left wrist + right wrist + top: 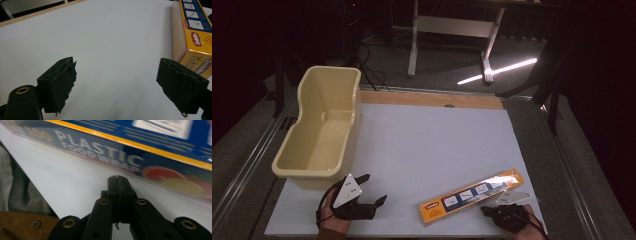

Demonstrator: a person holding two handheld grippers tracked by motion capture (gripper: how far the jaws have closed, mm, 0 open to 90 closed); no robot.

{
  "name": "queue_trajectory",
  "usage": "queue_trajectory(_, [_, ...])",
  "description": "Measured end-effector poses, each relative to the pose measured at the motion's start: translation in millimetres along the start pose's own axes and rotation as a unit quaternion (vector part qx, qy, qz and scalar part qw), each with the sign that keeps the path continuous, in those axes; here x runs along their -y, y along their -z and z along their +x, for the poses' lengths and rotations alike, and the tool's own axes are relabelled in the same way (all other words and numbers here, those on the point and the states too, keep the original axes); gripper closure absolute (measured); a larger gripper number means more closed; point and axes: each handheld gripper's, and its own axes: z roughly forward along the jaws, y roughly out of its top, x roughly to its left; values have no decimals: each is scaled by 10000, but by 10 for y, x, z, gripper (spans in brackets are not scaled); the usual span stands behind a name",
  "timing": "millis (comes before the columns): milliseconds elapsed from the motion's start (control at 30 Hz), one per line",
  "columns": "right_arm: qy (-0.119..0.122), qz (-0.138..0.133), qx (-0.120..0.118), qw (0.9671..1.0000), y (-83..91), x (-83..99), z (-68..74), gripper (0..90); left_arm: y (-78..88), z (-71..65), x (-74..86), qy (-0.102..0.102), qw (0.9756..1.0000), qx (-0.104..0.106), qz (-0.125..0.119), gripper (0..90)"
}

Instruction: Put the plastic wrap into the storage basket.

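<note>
Right gripper (117, 178) clenched empty beside the plastic-wrap box (472, 194) — likely poised to nudge it; left gripper (373, 190) released, waiting on the bench (432, 140).

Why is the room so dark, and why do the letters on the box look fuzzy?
High view: the white table is lit, the room around it is dark, and a bright streak shines on the floor. Right gripper view: the food wrap box is very close, so its letters blur. Left gripper view: the box reads fairly sharp.
</note>
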Motion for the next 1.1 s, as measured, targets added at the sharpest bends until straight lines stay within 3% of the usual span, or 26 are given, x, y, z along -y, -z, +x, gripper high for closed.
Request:
queue_trajectory(200, [254,166,-289,9991,-132,-124,121,899,6,3,0,13,10000,-11,-28,154])
queue_trajectory(267, [453,202,-457,9977,-198,-188,202,899,4,0,0,11,10000,-14,-21,154])
queue_trajectory(433, [600,291,-563,9962,-278,-269,275,900,2,-6,-2,-8,10000,-9,-29,154])
queue_trajectory(533, [532,265,-589,9965,-294,-284,260,900,1,-1,-1,16,10000,-11,-38,154])
queue_trajectory(767, [537,222,-408,9975,-384,-402,249,900,-4,-5,-5,-6,10000,-18,-34,154])
queue_trajectory(1100, [446,187,146,9987,-650,-800,62,900,18,7,-6,19,10000,-35,-72,154])
